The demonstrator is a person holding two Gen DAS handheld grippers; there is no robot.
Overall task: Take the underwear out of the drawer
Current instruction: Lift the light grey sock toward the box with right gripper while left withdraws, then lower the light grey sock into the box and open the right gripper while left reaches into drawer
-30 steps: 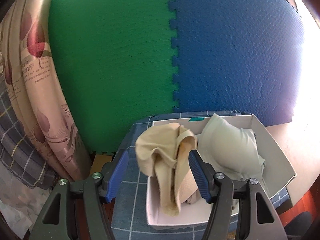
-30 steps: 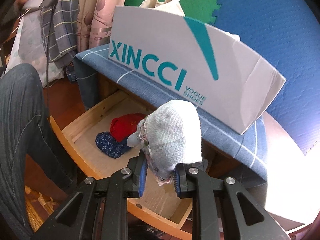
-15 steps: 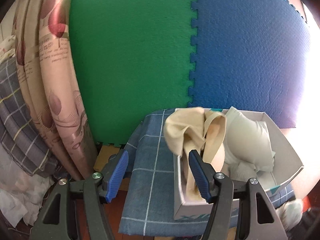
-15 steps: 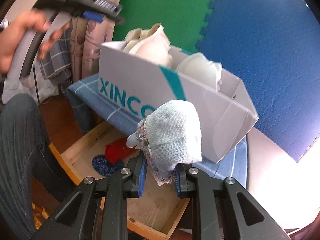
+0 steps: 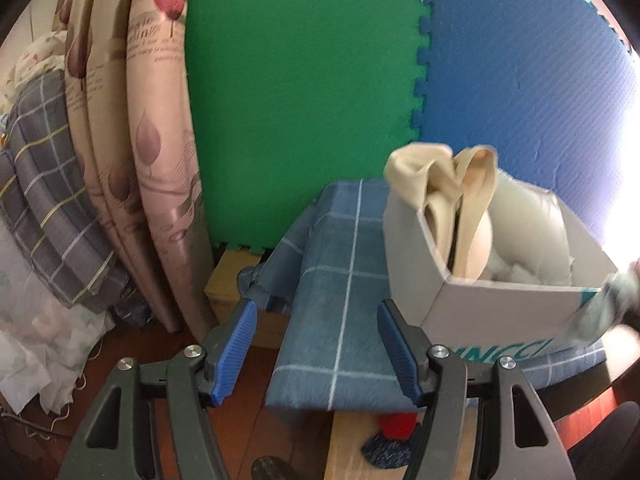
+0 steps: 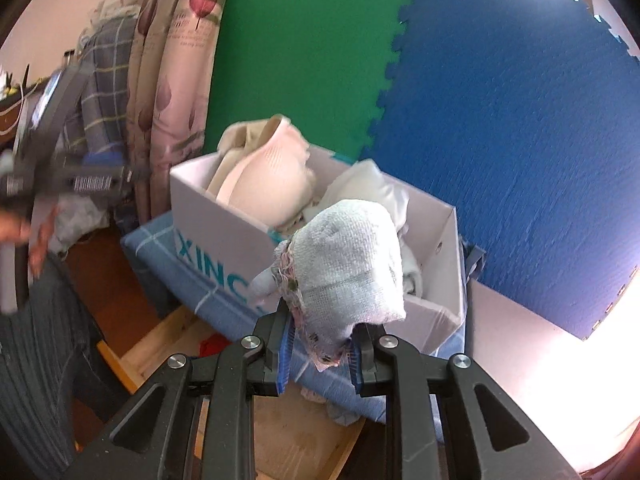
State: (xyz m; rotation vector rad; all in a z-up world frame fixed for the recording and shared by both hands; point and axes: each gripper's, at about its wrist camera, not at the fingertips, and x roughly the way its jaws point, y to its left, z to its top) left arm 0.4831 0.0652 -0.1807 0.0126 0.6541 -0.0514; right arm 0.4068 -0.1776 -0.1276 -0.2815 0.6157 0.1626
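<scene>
— Right gripper [image 6: 320, 354] is clamped on a pale blue bundle of underwear [image 6: 348, 268], held just before the white box's [image 6: 224, 220] near wall.
— And the left gripper [image 5: 314, 354]?
— Wide open, empty, aimed down over the drawer [image 5: 348, 444], where red [image 5: 396, 426] and dark blue [image 5: 386, 454] pieces lie at its front.

Pale-blue underwear [image 6: 352, 264] — nubby knit cloth; white box [image 6: 224, 216] — smooth matt card; drawer [image 6: 296, 432] — bare wood; blue wall mat [image 6: 500, 120] — textured foam.
</scene>
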